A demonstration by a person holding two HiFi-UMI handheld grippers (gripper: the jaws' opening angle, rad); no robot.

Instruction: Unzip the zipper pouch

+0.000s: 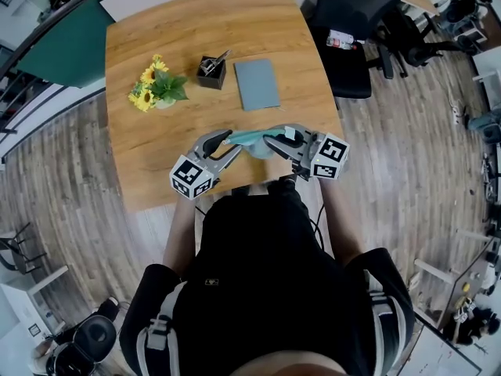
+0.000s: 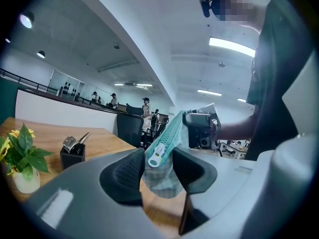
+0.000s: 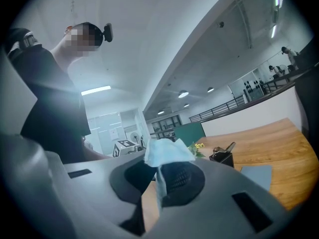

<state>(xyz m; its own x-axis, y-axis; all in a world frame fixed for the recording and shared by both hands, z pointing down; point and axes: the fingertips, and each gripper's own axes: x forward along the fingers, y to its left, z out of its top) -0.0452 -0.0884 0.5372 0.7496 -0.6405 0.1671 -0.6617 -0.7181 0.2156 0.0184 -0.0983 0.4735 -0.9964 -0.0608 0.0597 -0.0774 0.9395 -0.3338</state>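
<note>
The pouch (image 1: 252,138) is hanging over the table (image 1: 156,180) edge, the right gripper (image 3: 157,176) clamping one end while the left gripper (image 2: 158,167) is standing apart around the pull (image 2: 155,156), which needs pinching squarely before drawing straight along the teeth.

My left gripper (image 1: 225,142) and right gripper (image 1: 275,142) meet over the near edge of the table (image 1: 149,175), teal pouch (image 1: 250,138) between them. Flowers (image 1: 155,83), pen holder (image 1: 211,72) and grey notebook (image 1: 257,84) lie beyond.

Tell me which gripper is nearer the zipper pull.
Left. The zipper pull sits between the left gripper's fingers, at that end of the zipper pouch; the right gripper pinches the pouch's opposite end, away from the pull.
</note>
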